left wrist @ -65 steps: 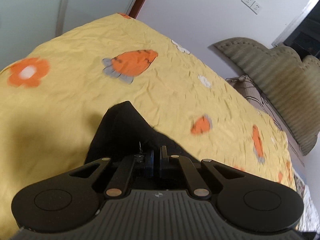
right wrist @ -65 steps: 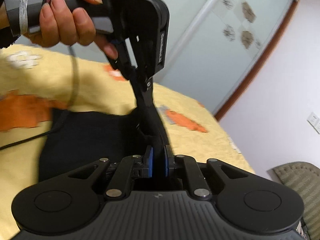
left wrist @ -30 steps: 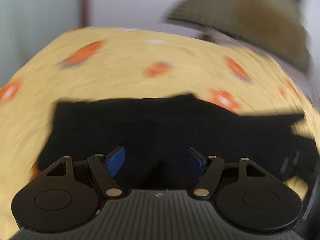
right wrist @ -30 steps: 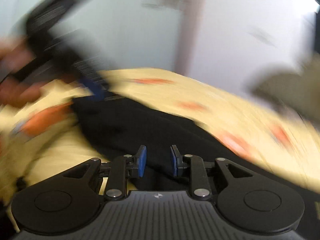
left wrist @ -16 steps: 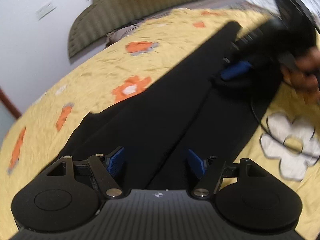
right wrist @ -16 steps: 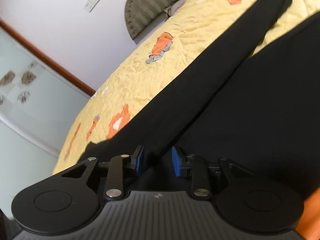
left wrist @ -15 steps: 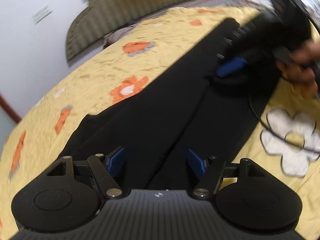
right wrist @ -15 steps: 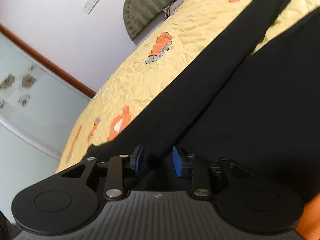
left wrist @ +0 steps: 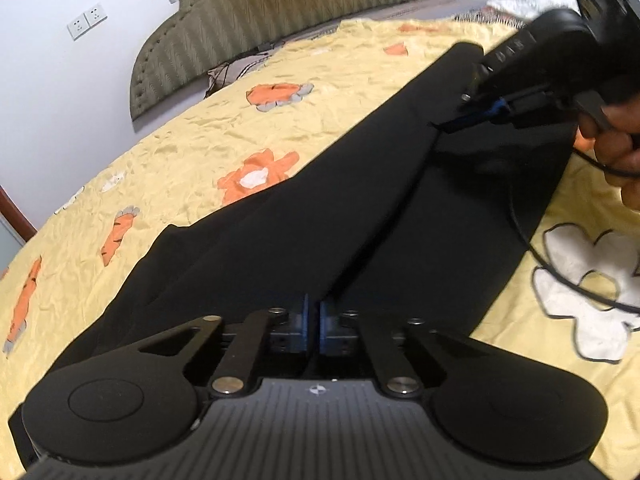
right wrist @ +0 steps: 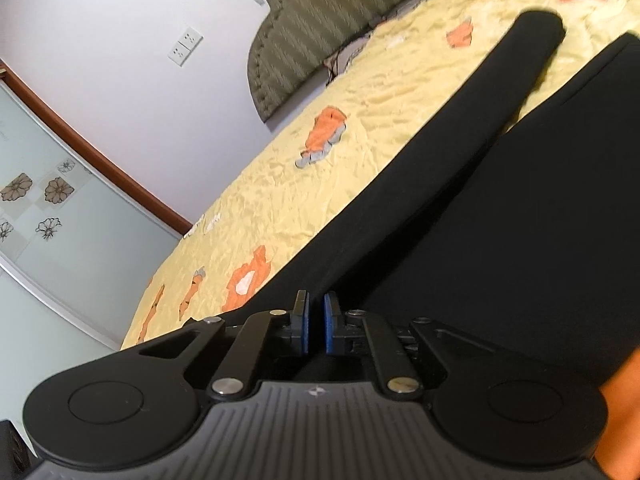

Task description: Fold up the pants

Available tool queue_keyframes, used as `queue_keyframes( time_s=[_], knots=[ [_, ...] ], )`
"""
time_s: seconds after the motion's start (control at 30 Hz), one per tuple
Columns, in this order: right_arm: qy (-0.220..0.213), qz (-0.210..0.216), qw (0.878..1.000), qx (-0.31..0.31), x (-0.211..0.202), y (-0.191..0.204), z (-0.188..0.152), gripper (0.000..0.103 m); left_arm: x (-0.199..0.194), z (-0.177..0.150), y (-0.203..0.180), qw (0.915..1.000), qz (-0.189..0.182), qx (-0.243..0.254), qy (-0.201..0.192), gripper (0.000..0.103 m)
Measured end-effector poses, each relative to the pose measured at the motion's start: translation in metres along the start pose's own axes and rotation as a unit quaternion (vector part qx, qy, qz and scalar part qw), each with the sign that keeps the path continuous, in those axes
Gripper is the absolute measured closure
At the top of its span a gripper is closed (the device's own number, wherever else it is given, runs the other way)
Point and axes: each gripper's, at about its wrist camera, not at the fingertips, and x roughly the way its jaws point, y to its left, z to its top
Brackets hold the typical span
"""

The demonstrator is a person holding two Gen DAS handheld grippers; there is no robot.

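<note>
The long black fabric pants point(left wrist: 320, 216) are lying unfolded, both legs spread on the yellow flower-print bedspread point(left wrist: 180, 148); fabric is being pinched at the inner edge by the nearly closed left tool point(left wrist: 313, 322) and right tool point(right wrist: 316, 326); every fold is remaining

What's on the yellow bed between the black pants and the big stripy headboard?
Only bare yellow flower-print bedsheet between the black pants and the olive striped headboard, plus a patterned pillow tucked beside the headboard, in the left wrist view.
</note>
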Motion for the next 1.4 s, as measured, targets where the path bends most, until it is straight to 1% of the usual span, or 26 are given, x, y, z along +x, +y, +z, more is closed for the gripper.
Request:
queue_keyframes(
  time_s=[0.13, 0.23, 0.3, 0.33, 0.4, 0.43, 0.47, 0.53, 0.57, 0.6, 0.63, 0.67, 0.73, 0.83, 0.93, 1.13, 1.27, 1.33, 1.4],
  knots=[
    [-0.020, -0.007, 1.000, -0.019, -0.024, 0.004, -0.004, 0.098, -0.021, -0.006, -0.006, 0.9995, -0.020, 0.015, -0.017, 0.101],
    [-0.002, -0.005, 1.000, -0.023, -0.029, 0.001, -0.004, 0.097, -0.027, -0.013, -0.014, 0.9989, -0.020, 0.035, -0.023, 0.101],
    [0.008, -0.012, 1.000, 0.005, -0.024, -0.009, 0.001, 0.097, -0.024, -0.014, -0.013, 0.9992, -0.020, 0.027, -0.019, 0.100],
    [0.016, -0.015, 1.000, 0.022, -0.019, -0.014, 0.004, 0.093, -0.022, -0.014, -0.012, 0.9995, -0.020, 0.019, -0.017, 0.100],
    [0.034, -0.012, 0.996, 0.079, -0.007, -0.029, 0.008, 0.080, -0.020, -0.011, -0.008, 0.9996, -0.020, 0.001, -0.017, 0.100],
    [0.049, -0.009, 0.993, 0.110, 0.002, -0.037, 0.010, 0.064, -0.021, -0.010, -0.007, 0.9995, -0.020, -0.006, -0.022, 0.100],
    [0.053, 0.001, 0.990, 0.132, 0.008, -0.042, 0.010, 0.060, -0.022, -0.009, -0.006, 0.9994, -0.021, -0.010, -0.026, 0.100],
    [0.042, 0.020, 0.987, 0.155, 0.015, -0.046, 0.011, 0.059, -0.024, -0.008, -0.004, 0.9994, -0.021, -0.008, -0.028, 0.100],
    [0.031, 0.026, 0.988, 0.148, 0.017, -0.044, 0.013, 0.059, -0.024, -0.008, -0.003, 0.9994, -0.023, -0.007, -0.026, 0.100],
    [0.015, 0.022, 0.990, 0.135, 0.018, -0.041, 0.014, 0.064, -0.024, -0.009, -0.003, 0.9994, -0.026, -0.005, -0.023, 0.100],
    [0.004, 0.008, 0.993, 0.121, 0.018, -0.038, 0.016, 0.087, -0.024, -0.009, -0.004, 0.9994, -0.026, -0.001, -0.021, 0.100],
    [0.002, 0.001, 0.994, 0.113, 0.018, -0.036, 0.016, 0.095, -0.025, -0.010, -0.005, 0.9995, -0.025, 0.005, -0.020, 0.100],
    [-0.009, 0.004, 0.993, 0.114, 0.011, -0.036, 0.013, 0.097, -0.027, -0.013, -0.008, 0.9993, -0.026, 0.016, -0.021, 0.100],
    [-0.024, -0.010, 0.995, 0.093, -0.006, -0.032, 0.006, 0.097, -0.028, -0.017, -0.009, 0.9989, -0.036, 0.025, -0.017, 0.100],
    [-0.029, -0.018, 0.996, 0.084, -0.024, -0.031, -0.004, 0.097, -0.031, -0.023, -0.012, 0.9983, -0.046, 0.034, -0.011, 0.100],
    [-0.020, -0.033, 0.997, 0.074, -0.039, -0.029, -0.020, 0.097, -0.033, -0.032, -0.017, 0.9973, -0.046, 0.057, 0.001, 0.100],
    [-0.008, -0.045, 0.996, 0.081, -0.038, -0.034, -0.026, 0.097, -0.032, -0.035, -0.016, 0.9965, -0.050, 0.067, 0.007, 0.100],
    [0.005, -0.048, 0.995, 0.085, -0.035, -0.038, -0.028, 0.097, -0.032, -0.036, -0.016, 0.9959, -0.053, 0.073, 0.010, 0.099],
    [0.014, -0.035, 0.994, 0.105, -0.037, -0.045, -0.027, 0.097, -0.032, -0.034, -0.015, 0.9953, -0.060, 0.074, 0.017, 0.088]
  ],
)
